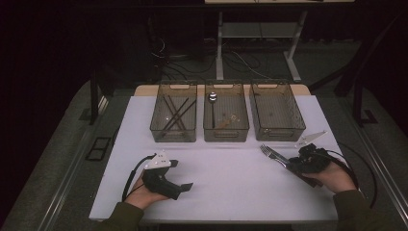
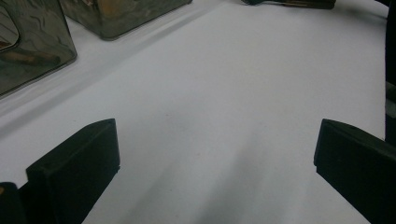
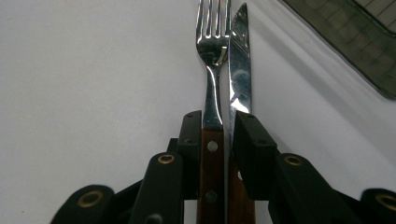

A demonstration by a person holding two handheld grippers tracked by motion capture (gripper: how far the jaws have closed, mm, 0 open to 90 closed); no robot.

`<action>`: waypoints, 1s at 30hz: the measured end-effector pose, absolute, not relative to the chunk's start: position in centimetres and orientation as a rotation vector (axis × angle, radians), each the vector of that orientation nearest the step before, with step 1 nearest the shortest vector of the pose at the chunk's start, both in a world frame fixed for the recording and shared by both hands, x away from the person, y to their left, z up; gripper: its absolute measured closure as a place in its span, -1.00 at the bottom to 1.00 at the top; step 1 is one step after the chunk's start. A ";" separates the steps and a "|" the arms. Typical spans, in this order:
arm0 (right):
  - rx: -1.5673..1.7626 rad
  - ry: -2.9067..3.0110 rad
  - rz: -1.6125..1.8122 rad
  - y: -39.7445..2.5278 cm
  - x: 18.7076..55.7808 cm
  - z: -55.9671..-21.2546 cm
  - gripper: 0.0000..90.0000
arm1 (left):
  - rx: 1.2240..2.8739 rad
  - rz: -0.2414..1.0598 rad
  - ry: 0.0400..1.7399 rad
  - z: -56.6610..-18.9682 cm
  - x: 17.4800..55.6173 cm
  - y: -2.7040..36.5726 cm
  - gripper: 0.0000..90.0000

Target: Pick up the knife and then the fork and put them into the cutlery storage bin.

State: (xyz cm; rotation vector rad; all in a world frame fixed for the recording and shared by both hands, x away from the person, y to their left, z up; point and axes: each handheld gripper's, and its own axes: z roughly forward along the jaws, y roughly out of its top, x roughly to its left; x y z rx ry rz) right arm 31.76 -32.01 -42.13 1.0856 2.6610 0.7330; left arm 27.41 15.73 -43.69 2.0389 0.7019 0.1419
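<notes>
My right gripper (image 3: 218,122) is shut on a fork (image 3: 212,60) and a knife (image 3: 239,65), both with brown wooden handles, held side by side between the jaws. In the high view that right gripper (image 1: 294,164) sits at the table's right with the fork and knife (image 1: 272,154) pointing up and left, just in front of the bins. My left gripper (image 1: 185,185) rests at the front left, held by a hand. In the left gripper view its jaws stand wide apart over bare white table (image 2: 219,107), so the left gripper (image 2: 217,154) is open with nothing between them.
Three smoky clear bins stand in a row at the back: the left bin (image 1: 174,114) holds dark chopsticks, the middle bin (image 1: 226,115) a spoon and a wooden-handled piece, the right bin (image 1: 276,111) looks bare. The white table (image 1: 231,178) lies between the grippers.
</notes>
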 end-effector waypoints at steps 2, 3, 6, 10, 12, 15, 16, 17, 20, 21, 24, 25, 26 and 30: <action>1.085 2.664 0.726 -32.1 31.8 -42.2 0.60 | 2.040 0.140 0.702 -43.7 27.4 15.7 -1.00; 1.083 2.667 0.726 -32.1 31.8 -42.3 0.60 | 2.042 0.140 0.701 -43.7 27.4 15.7 -1.00; 1.082 2.672 0.711 -32.0 31.8 -42.5 0.60 | 2.047 0.137 0.701 -43.7 27.4 15.7 -1.00; 1.072 2.686 0.696 -31.9 31.7 -42.7 0.63 | 2.047 0.135 0.701 -43.7 27.4 15.7 -1.00; 1.060 2.693 0.692 -31.8 31.7 -42.7 0.63 | 2.048 0.135 0.700 -43.7 27.4 15.7 -1.00; 1.038 2.713 0.664 -31.6 31.8 -42.8 0.63 | 2.047 0.132 0.698 -43.7 27.4 15.7 -1.00; 1.037 2.720 0.652 -31.4 31.8 -42.7 0.63 | 2.048 0.131 0.699 -43.7 27.4 15.7 -1.00; 1.036 2.729 0.637 -31.3 31.9 -42.7 0.63 | 2.049 0.131 0.699 -43.7 27.4 15.7 -1.00; 1.025 2.784 0.563 -30.6 32.5 -42.7 0.63 | 2.051 0.132 0.699 -43.7 27.4 15.6 -1.00; 1.028 2.796 0.528 -30.4 32.7 -42.6 0.63 | 2.050 0.131 0.699 -43.7 27.4 15.6 -1.00; 1.032 2.832 0.451 -29.8 33.3 -42.4 0.63 | 2.051 0.129 0.695 -43.7 27.4 15.6 -1.00; 1.039 2.841 0.426 -29.6 33.4 -42.4 0.63 | 2.052 0.128 0.696 -43.8 27.4 15.6 -1.00; 1.048 2.850 0.399 -29.4 33.6 -42.3 0.63 | 2.052 0.126 0.697 -43.8 27.4 15.6 -1.00; 1.065 2.895 0.270 -28.4 34.5 -42.1 0.63 | 2.057 0.123 0.690 -43.8 27.4 15.5 -1.00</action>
